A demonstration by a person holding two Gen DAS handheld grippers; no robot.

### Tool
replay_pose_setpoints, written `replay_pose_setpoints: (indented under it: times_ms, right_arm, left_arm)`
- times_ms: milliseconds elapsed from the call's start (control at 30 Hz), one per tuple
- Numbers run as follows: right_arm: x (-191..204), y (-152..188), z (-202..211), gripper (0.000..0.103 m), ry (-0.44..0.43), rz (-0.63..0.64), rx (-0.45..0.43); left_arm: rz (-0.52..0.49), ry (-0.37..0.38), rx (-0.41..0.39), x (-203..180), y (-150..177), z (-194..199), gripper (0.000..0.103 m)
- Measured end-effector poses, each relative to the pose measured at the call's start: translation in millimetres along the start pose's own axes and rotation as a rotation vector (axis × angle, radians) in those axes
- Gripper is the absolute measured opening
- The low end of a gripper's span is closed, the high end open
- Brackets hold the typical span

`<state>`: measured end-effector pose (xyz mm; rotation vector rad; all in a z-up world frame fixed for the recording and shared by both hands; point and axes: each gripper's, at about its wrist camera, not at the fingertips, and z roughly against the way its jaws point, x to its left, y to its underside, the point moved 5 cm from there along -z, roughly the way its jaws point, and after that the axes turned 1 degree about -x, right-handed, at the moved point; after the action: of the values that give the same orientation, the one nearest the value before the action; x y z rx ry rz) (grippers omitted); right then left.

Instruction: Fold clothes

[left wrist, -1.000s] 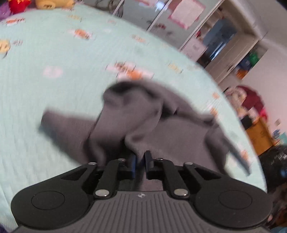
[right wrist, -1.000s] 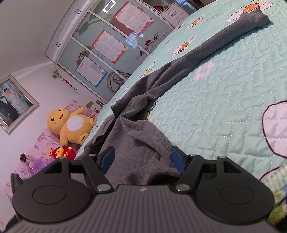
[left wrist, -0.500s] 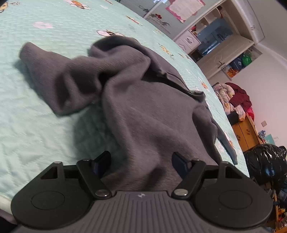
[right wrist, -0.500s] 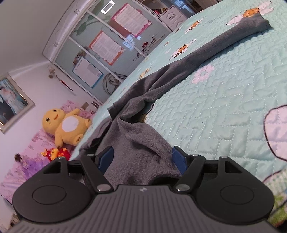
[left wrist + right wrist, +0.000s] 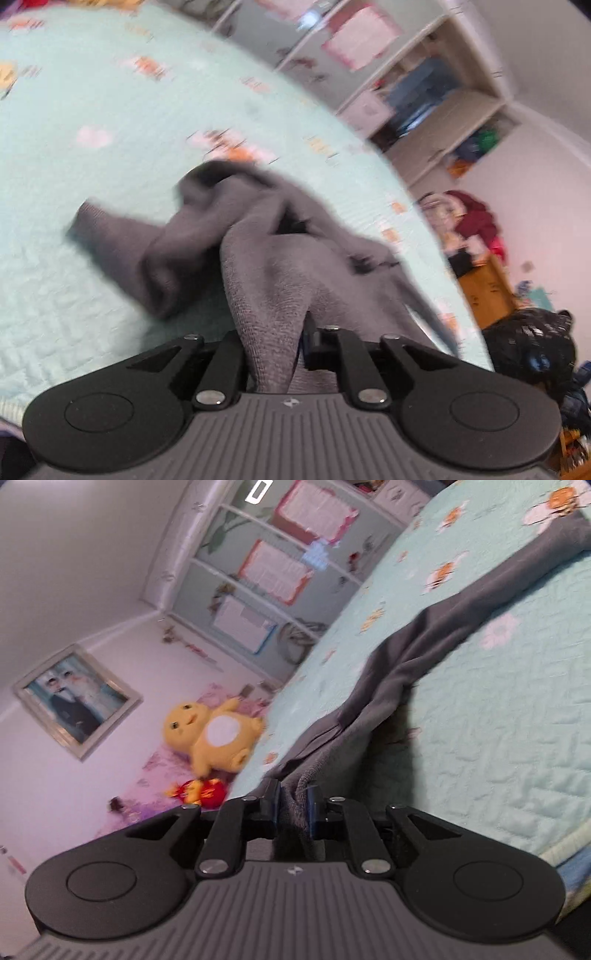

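- The bed (image 5: pixel 92 277), under a mint quilt with bee and flower prints, carries everything; a yellow plush toy (image 5: pixel 210 734) sits past its far edge in the right view.
- The grey garment (image 5: pixel 295 266) lies bunched on the quilt, one sleeve (image 5: pixel 110 236) thrown out to the left, the body humped and creased, nowhere near a neat fold.
- In the right view a long grey sleeve (image 5: pixel 480 605) trails away across the bed toward the far corner.
- Left claw (image 5: pixel 275 343): pressed together on a ridge of grey cloth that rises taut from the heap.
- Right claw (image 5: pixel 293 808): also pinching a fold of the grey cloth, which is pulled up off the quilt.
- Both views are smeared, so the hands look to be in motion.
- Step in hand, by my reading: a two-point lift to shake or spread the garment.
- Next it wants the two grips drawn apart, then the cloth laid flat and smooth with the sleeves clear.
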<state>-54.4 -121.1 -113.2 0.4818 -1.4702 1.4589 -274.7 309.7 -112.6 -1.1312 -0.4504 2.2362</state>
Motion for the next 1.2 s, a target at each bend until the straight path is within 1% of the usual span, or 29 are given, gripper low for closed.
replay_pose_setpoints:
  times_ms: [33,67,100,133,167,200,233,333,367,400,433,500,533,567,600,633,667,733,800,867,900,933,967,1000,1100,1200]
  right_arm:
    - [-7.6,2.2,-1.4,0.023,0.043,0.001,0.002]
    - [-9.2,5.2,-2.1,0.027,0.055,0.003,0.008]
    - [-10.9,8.2,-2.8,0.029,0.068,0.006,0.013]
    - [-12.6,11.2,-3.5,0.03,0.08,0.009,0.019]
    - [-14.2,14.2,-4.2,0.038,0.093,0.012,0.025]
    - [-15.9,17.2,-4.8,0.05,0.106,0.014,0.031]
    - [-17.5,20.2,-5.5,0.052,0.118,0.017,0.036]
    - [-22.5,29.2,-7.4,0.053,0.156,0.025,0.054]
    - [-23.8,31.8,-8.5,0.056,0.168,0.029,0.059]
    - [-22.9,32.1,-12.3,0.063,0.173,0.04,0.067]
    - [-24.4,32.5,-17.9,0.065,0.189,0.049,0.081]
    - [-30.8,34.3,-29.3,0.066,0.207,0.068,0.112]
    - [-32.1,35.6,-34.0,0.065,0.21,0.08,0.121]
    - [-30.3,34.9,-35.0,0.052,0.226,0.113,0.121]
    - [-28.6,34.1,-36.0,0.016,0.241,0.145,0.121]
    - [-27.3,32.7,-36.3,0.0,0.259,0.176,0.118]
    - [-28.8,27.7,-32.6,0.0,0.294,0.197,0.091]
    - [-37.2,12.1,-19.0,0.0,0.36,0.197,0.014]
    - [-26.9,13.9,-30.0,0.0,0.335,0.218,0.031]
    - [-16.7,15.7,-41.0,0.004,0.311,0.238,0.047]
    - [-11.6,16.6,-46.4,0.01,0.299,0.248,0.056]
    - [-6.4,17.5,-51.9,0.019,0.286,0.258,0.064]
    - [-1.3,18.4,-57.4,0.042,0.274,0.268,0.072]
    - [3.8,19.3,-62.8,0.056,0.262,0.278,0.081]
    - [19.1,22.1,-79.1,0.057,0.225,0.308,0.106]
    - [34.4,24.9,-95.3,0.057,0.188,0.338,0.131]
  left_arm:
    - [0.006,-0.02,0.031,8.5,8.1,-7.3,0.018]
    - [0.004,-0.042,0.06,13.8,18.0,-14.7,0.024]
    - [0.003,-0.065,0.082,17.8,27.6,-20.3,0.03]
    - [-0.006,-0.075,0.086,19.4,34.0,-22.4,0.031]
    - [-0.017,-0.082,0.087,20.5,39.9,-23.9,0.032]
    - [-0.022,-0.08,0.079,20.0,41.4,-22.6,0.035]
    - [-0.019,-0.073,0.074,19.1,39.7,-20.9,0.037]
    - [-0.038,-0.086,0.056,15.8,30.6,-15.3,0.053]
    - [-0.049,-0.095,0.048,14.6,27.3,-13.3,0.06]
    - [-0.051,-0.101,0.048,16.4,26.4,-12.5,0.064]
    - [-0.051,-0.106,0.05,18.8,26.0,-12.0,0.064]
    - [-0.043,-0.111,0.068,22.2,30.0,-14.6,0.064]
    - [-0.052,-0.113,0.068,21.9,32.3,-14.2,0.064]
    - [-0.064,-0.115,0.066,20.4,34.2,-12.4,0.064]
    - [-0.073,-0.115,0.064,19.5,35.0,-9.9,0.064]
    - [-0.077,-0.111,0.06,19.4,34.2,-6.5,0.064]
    - [-0.077,-0.106,0.054,19.9,32.7,-3.5,0.064]
    - [-0.083,-0.104,0.04,20.7,27.7,4.4,0.064]
    - [-0.084,-0.115,0.026,22.7,22.6,10.6,0.064]
    - [-0.074,-0.13,0.007,27.7,16.7,17.0,0.064]
    - [-0.07,-0.138,-0.002,30.2,13.7,20.2,0.064]
    - [-0.065,-0.145,-0.011,32.6,10.7,23.4,0.064]
    - [-0.06,-0.153,-0.021,35.1,7.7,26.6,0.064]
    - [-0.055,-0.16,-0.03,37.6,4.7,29.8,0.065]
    - [-0.04,-0.183,-0.059,45.0,-4.2,39.5,0.066]
    - [-0.003,-0.201,-0.066,50.3,-7.0,36.4,0.066]
